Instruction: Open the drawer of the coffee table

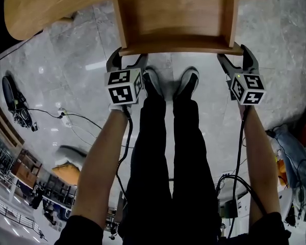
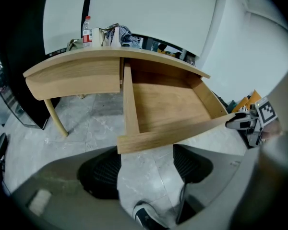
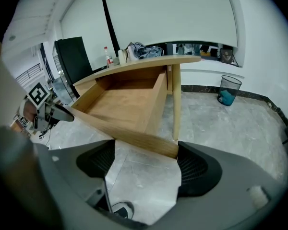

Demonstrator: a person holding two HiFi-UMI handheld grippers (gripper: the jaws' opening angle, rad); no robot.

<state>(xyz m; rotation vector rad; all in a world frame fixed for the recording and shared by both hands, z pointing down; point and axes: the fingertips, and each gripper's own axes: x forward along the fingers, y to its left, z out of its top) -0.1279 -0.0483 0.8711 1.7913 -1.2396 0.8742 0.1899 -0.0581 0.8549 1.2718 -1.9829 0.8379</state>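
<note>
With both claws set at its front panel, the drawer (image 1: 176, 14) stands well out of the counter (image 1: 35, 9), its bare wooden bottom showing at 12 o'clock in the head view.

Left claw (image 1: 127, 61): jaws apart, tips at the panel's left corner, 10 o'clock from the person's shoes (image 1: 153, 83).

Right claw (image 1: 238, 60): jaws apart, tips at the panel's right corner, 2 o'clock from the shoes.

In each claw view we see only grey floor (image 2: 144, 176) between the pads, with a panel corner at the mouth of the gap. We cannot tell whether a pad touches the wood.

Only the claw views show the counter's top. It carries a bottle (image 2: 87, 31) and a cloth heap (image 2: 122, 35), at 11 o'clock in the left gripper view.

Only the right gripper view shows a bin (image 3: 227, 90), at 3 o'clock.

Only the head view shows cables (image 1: 71, 117), at 9 o'clock.
</note>
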